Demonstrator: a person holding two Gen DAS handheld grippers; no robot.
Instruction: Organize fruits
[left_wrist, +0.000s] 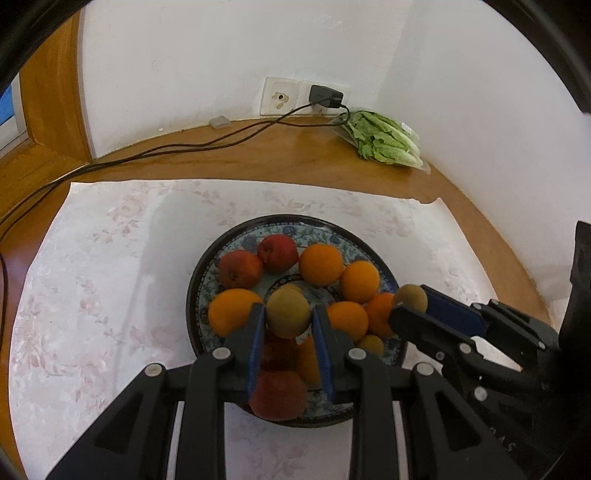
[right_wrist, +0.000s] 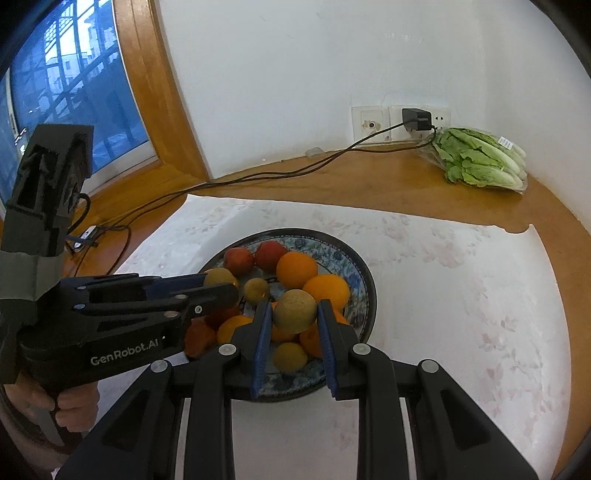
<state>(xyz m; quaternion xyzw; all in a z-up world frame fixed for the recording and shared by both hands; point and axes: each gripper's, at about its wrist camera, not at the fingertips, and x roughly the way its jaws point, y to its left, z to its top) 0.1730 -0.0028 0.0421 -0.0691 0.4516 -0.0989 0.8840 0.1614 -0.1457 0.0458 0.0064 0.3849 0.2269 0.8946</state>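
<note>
My left gripper (left_wrist: 289, 314) clenched on brownish-green round kiwi (left_wrist: 288, 312); right gripper (right_wrist: 294, 312) likewise grasps second kiwi (right_wrist: 295, 310). Both hover directly over dark-rimmed floral plate (left_wrist: 192, 295), frame centre; I'd lower straight.

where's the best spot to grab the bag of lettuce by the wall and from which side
Grip the bag of lettuce across its middle, coming from above with the tongs straddling its narrow width. It lies flat on the wooden table with its length running toward the corner, walls close behind and beside it, so the top is the open side. Its plastic may slip.
</note>
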